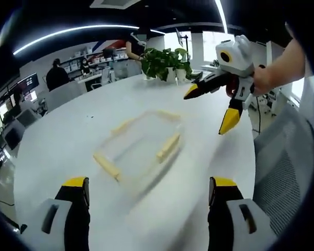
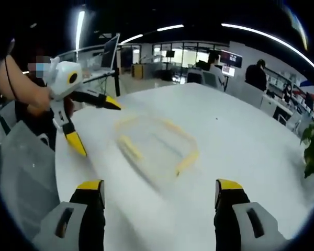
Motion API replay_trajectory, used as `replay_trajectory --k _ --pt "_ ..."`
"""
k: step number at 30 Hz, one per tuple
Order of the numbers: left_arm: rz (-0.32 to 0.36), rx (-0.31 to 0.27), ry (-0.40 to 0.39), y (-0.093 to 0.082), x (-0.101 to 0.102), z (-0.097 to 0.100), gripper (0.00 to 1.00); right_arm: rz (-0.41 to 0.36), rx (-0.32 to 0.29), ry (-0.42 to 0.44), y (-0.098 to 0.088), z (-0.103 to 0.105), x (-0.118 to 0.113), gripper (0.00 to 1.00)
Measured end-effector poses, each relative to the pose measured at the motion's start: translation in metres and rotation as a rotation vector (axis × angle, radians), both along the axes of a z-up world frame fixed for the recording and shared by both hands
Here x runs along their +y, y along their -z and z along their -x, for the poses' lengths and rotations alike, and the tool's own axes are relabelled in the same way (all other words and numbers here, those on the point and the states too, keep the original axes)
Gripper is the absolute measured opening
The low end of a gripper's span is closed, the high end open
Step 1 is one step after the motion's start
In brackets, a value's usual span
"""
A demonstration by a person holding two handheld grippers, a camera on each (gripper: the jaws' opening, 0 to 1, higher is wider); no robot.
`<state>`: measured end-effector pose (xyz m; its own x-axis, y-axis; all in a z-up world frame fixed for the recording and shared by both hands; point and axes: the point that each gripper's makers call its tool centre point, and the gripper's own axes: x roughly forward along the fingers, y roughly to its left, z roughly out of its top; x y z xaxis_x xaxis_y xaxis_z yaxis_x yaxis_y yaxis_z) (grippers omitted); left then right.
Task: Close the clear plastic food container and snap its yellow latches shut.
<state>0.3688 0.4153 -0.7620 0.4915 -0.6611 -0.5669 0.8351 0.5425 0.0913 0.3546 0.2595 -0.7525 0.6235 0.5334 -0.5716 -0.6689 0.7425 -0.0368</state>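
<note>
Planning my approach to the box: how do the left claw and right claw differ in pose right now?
The left claw, in the right gripper view, is held by a hand beside one end of the container. The right claw, in the left gripper view, hangs beyond the opposite end, toward the plant. Both are spread open, yellow-tipped, above the white table, touching nothing.

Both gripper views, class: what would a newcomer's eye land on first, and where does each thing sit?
First, the clear food container with yellow latches, blurred, in the middle of the white round table. Next, the two open grippers: the right gripper hangs above the table's edge in the left gripper view, the left gripper in the right gripper view. A potted plant stands at the table's far side.
</note>
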Motion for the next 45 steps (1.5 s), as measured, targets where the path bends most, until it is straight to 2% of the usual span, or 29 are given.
replay_trajectory --k 8,16,30,45 --pt "0.012 0.003 -0.005 0.000 0.004 0.012 0.97 -0.002 -0.006 0.010 0.001 0.013 -0.005 0.87" --pt "0.022 0.017 -0.027 0.003 0.019 0.020 0.97 -0.003 -0.005 0.013 0.004 0.030 -0.011 0.87" --pt "0.034 0.042 -0.066 0.010 0.036 0.037 0.97 -0.028 -0.004 0.035 0.008 0.048 -0.013 0.87" --pt "0.049 0.062 -0.113 0.014 0.051 0.047 0.96 -0.034 0.009 0.065 0.014 0.060 -0.025 0.86"
